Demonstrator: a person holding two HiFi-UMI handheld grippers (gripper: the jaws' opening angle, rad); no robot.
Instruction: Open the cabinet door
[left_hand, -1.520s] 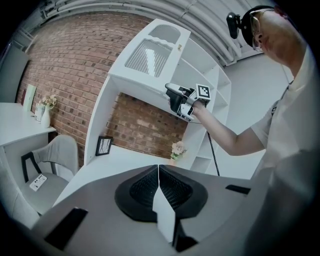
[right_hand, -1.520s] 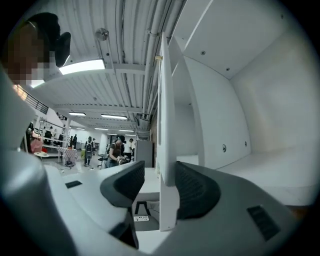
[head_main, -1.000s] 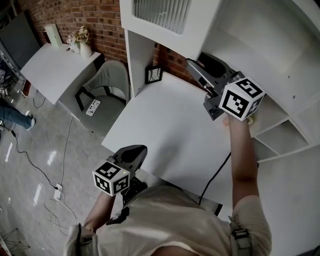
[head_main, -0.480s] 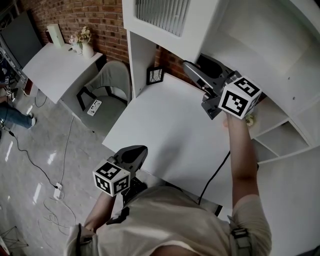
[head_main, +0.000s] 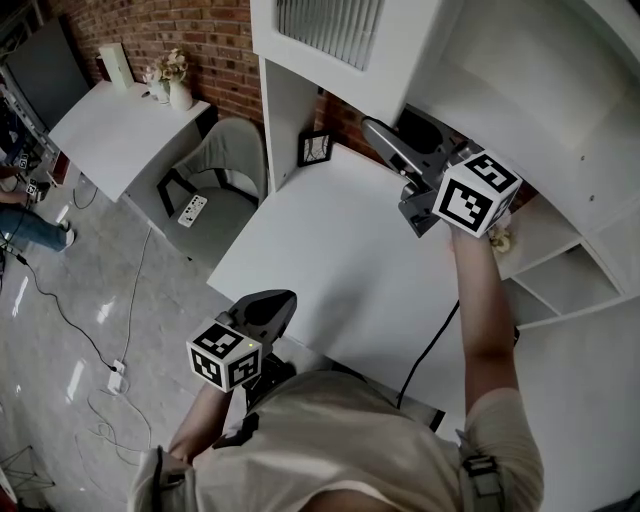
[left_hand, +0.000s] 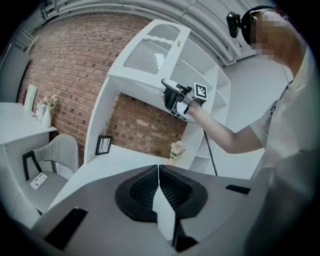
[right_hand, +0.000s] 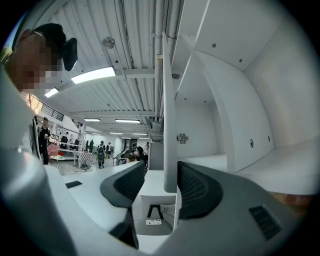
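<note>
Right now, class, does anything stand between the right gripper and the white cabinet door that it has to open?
Nothing visible does. The edge of the white cabinet door sits between the jaws of the right gripper. A gap shows beside one pad, so the door is not clamped.

My head camera is looking steeply down on the table (head_main: 330, 250) from well above. The camera on my left gripper (head_main: 268, 308) is facing across that same table toward the cabinet door (left_hand: 145, 57), upper centre. The one on my right gripper (head_main: 390, 140) is sitting very near that door's edge.
</note>
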